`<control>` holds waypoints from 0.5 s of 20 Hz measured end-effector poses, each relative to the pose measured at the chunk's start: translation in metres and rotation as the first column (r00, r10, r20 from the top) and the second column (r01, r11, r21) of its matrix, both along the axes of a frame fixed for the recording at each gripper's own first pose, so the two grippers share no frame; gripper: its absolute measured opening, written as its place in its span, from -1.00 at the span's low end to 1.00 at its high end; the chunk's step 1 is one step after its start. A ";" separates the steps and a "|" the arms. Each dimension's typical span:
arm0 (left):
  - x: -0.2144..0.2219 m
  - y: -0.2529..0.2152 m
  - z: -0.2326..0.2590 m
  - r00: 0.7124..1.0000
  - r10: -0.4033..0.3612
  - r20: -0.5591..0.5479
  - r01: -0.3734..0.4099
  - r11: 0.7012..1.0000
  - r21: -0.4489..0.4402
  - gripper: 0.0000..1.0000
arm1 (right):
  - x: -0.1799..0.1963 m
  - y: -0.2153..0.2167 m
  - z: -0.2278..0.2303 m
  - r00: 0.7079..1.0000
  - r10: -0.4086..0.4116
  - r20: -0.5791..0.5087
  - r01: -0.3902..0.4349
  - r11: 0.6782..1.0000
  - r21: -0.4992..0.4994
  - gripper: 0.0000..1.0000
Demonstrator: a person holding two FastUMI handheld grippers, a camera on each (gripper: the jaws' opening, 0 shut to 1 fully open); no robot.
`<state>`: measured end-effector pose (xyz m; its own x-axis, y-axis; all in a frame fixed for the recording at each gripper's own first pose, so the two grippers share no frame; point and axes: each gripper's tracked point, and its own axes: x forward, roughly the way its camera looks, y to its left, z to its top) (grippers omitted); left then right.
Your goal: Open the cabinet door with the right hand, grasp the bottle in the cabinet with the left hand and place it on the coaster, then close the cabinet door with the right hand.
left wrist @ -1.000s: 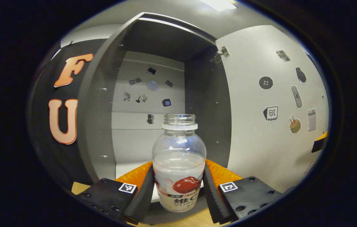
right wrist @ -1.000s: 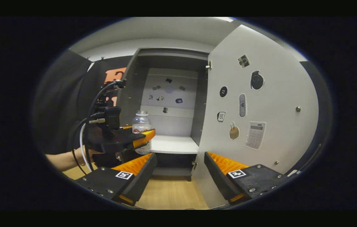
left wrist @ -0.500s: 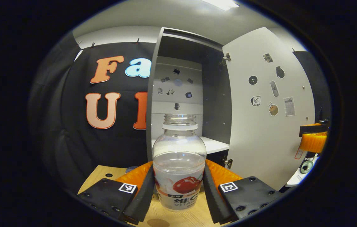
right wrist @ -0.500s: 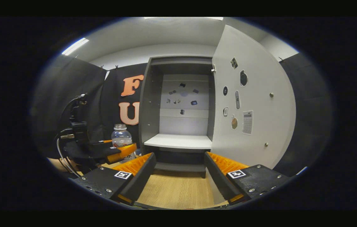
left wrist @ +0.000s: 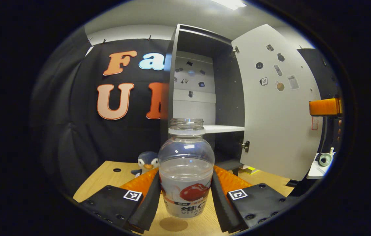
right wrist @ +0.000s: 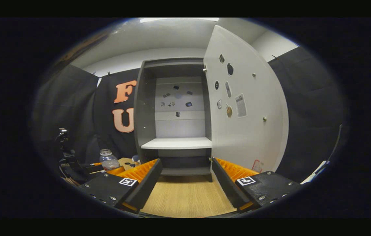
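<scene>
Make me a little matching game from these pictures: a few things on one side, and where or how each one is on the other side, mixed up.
Things:
1. bottle
2. cabinet door
3. shelf
4. toy penguin

States:
A. swung wide open
B. sitting on the wooden table by the black wall
C. bare, inside the cabinet
D. clamped between the left gripper fingers

Pairs: 1-D, 2-A, 3-C, 4-B

The right gripper is open and holds nothing.
</scene>
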<state>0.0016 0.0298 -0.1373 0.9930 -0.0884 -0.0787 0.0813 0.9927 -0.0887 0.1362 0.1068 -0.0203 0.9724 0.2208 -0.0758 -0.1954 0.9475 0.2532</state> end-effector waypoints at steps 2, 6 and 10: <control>-0.003 0.002 -0.033 0.999 -0.004 -0.035 0.003 1.000 -0.018 0.61 | -0.002 0.002 -0.009 1.000 -0.009 -0.029 0.009 1.000 0.000 0.89; 0.000 0.016 -0.084 0.997 0.035 -0.073 -0.037 0.999 -0.023 0.62 | -0.002 0.006 -0.015 0.999 -0.011 -0.047 0.011 1.000 0.006 0.89; 0.008 0.017 -0.126 0.995 0.030 -0.091 -0.031 0.999 -0.012 0.61 | 0.005 0.008 -0.018 0.999 -0.010 -0.036 0.010 1.000 -0.004 0.89</control>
<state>0.0095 0.0470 -0.2635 0.9840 -0.0595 -0.1677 0.0417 0.9933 -0.1081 0.1410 0.1147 -0.0378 0.9711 0.2110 -0.1119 -0.1769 0.9502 0.2567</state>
